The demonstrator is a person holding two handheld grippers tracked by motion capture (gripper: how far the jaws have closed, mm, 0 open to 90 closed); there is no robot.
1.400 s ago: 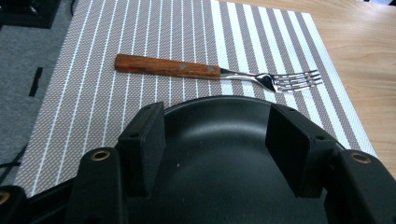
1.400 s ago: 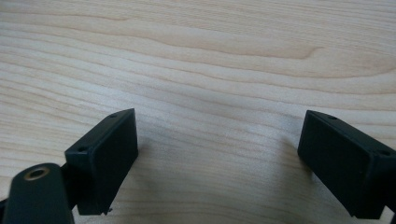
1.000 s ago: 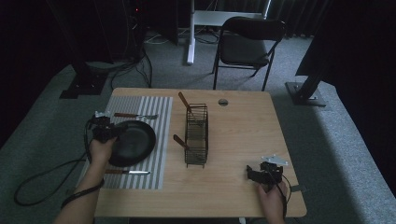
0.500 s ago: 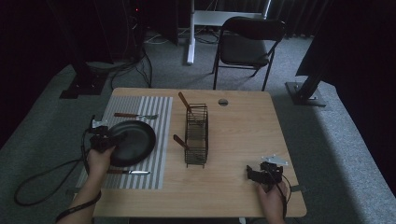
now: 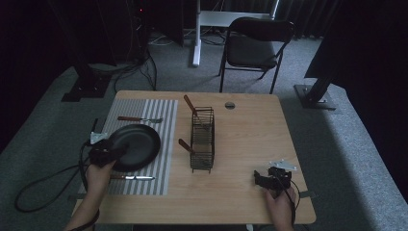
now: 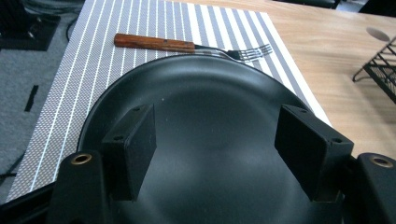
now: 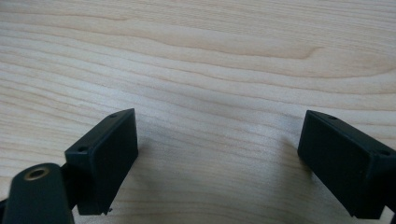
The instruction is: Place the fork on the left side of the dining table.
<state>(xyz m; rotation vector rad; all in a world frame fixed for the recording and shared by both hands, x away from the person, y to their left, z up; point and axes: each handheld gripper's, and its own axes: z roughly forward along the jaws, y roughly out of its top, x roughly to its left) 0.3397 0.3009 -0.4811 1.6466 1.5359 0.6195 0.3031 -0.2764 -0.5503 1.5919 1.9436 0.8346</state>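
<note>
Black plate (image 6: 210, 154) beneath parted left hand-held gripper (image 6: 215, 140).

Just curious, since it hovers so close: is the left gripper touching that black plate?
Cannot tell. In the left gripper view the left gripper has open jaws over the black plate, nothing pinched; whether they rest on it isn't plain.

High view looks down on the table (image 5: 240, 144); gripper views sit close above it.
</note>
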